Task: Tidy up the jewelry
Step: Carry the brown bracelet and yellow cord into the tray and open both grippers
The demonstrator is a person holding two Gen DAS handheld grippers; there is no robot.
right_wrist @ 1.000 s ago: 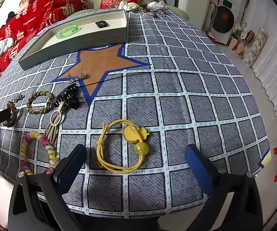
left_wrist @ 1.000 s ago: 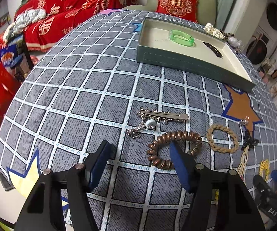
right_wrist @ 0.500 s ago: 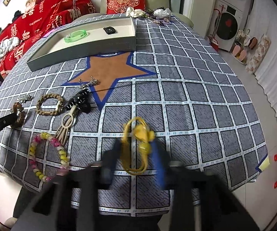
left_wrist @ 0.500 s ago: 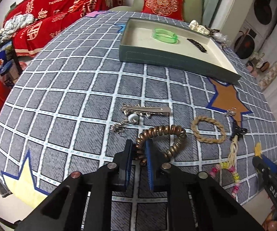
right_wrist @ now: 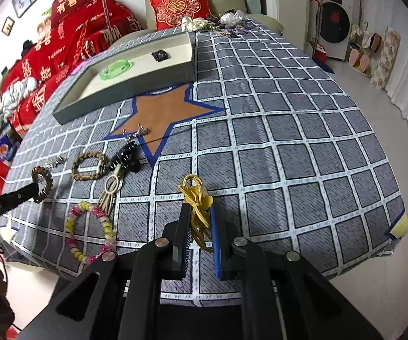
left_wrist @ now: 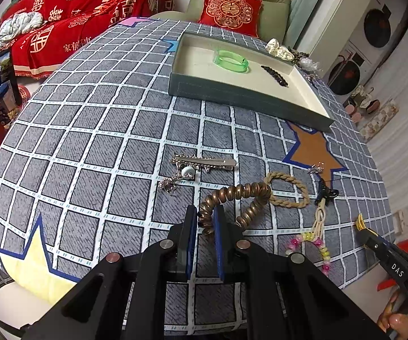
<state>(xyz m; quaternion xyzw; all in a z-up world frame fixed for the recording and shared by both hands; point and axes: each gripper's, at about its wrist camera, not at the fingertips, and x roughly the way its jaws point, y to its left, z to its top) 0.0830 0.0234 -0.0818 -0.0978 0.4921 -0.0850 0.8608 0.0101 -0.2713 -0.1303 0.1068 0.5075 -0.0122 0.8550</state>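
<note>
My left gripper is shut on a copper spiral hair tie and holds it raised off the grey checked tablecloth. My right gripper is shut on a yellow hair tie with yellow beads, lifted above the cloth. A grey tray with a cream inside stands at the far side; it holds a green bangle and a dark hair clip. The tray also shows in the right wrist view.
On the cloth lie a silver hair clip with chain, a braided rope ring, a black claw clip, a pink and yellow bead bracelet and a small silver clip. More trinkets lie behind the tray.
Both grippers closed: the left on the copper spiral tie, the right on the yellow hair tie. Both ties have been lifted off the cloth.
</note>
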